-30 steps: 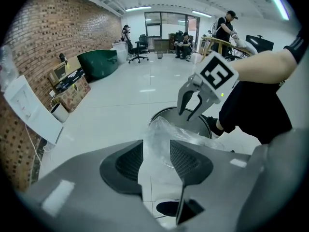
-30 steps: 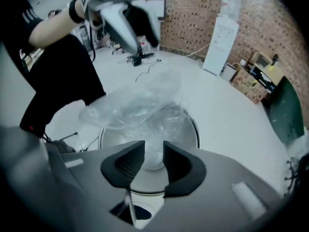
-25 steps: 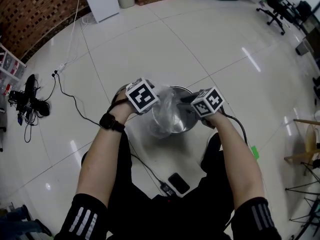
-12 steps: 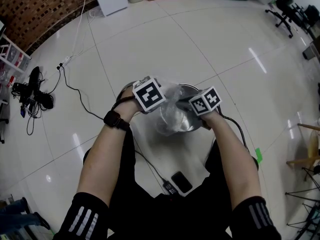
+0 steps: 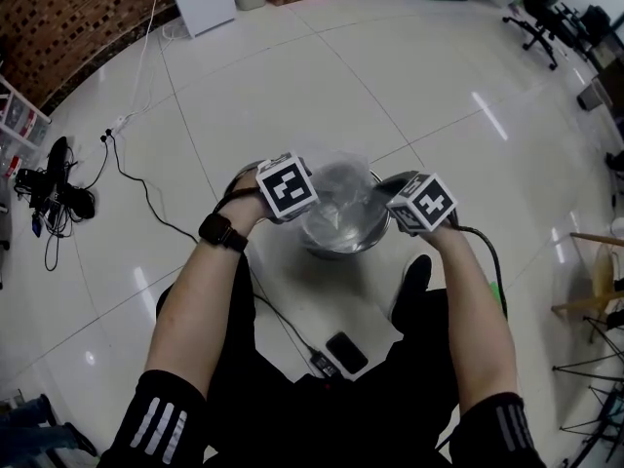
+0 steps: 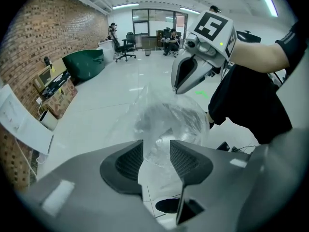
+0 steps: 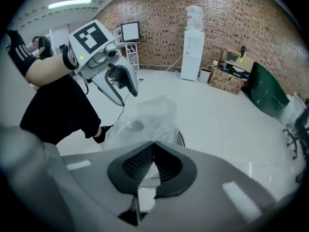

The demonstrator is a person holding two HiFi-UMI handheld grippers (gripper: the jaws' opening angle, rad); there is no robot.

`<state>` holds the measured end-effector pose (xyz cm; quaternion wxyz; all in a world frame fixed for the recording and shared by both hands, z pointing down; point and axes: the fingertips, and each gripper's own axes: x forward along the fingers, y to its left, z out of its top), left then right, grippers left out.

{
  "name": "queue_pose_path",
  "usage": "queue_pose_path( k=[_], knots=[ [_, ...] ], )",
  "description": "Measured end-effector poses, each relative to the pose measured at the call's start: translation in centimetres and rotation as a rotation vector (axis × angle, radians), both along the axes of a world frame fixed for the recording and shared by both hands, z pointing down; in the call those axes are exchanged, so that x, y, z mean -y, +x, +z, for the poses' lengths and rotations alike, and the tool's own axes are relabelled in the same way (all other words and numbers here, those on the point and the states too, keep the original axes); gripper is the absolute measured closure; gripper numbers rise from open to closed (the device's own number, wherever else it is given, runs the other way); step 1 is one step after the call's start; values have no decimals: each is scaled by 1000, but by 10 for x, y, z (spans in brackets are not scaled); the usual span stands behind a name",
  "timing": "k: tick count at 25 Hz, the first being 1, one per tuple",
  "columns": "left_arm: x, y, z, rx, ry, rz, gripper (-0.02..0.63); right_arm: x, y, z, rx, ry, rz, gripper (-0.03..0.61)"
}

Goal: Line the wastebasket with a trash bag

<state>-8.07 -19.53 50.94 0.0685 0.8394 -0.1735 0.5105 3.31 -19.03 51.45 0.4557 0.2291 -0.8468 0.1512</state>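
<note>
wastebasket: on floor | trash bag: rumpled, inside | left gripper, right gripper: flanking bag

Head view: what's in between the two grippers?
The clear trash bag, puffed up over the metal wastebasket, fills the gap in the head view. The right gripper has just been closing its jaws on the bag's edge.

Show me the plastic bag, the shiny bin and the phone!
trash bag (image 5: 339, 195): head view, crumpled clear film over the bin's mouth.
wastebasket (image 5: 343, 247): head view, near side of its metal wall.
phone (image 5: 348, 353): head view, middle of its dark screen.
</note>
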Motion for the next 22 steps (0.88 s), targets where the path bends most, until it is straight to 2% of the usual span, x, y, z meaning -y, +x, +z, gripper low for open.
queue_pose_path(
  k=[5,9,13,15,18,22],
  knots=[
    [-8,18,7,22,-2,54,447,-9,40,-3,-38,-16,62,571],
    [-5,23,12,50,5,66,456,-10,71,10,-176,3,72,571],
    [3,25,14,69,24,63,456,-8,95,40,-246,-51,76,571],
    [12,21,17,88,45,37,456,-8,108,56,-273,-83,79,571],
    [29,2,27,107,43,-53,456,-5,112,70,-270,-109,81,571],
    [28,-17,59,77,-94,-176,438,4,106,73,-240,-104,78,571]
  ],
)
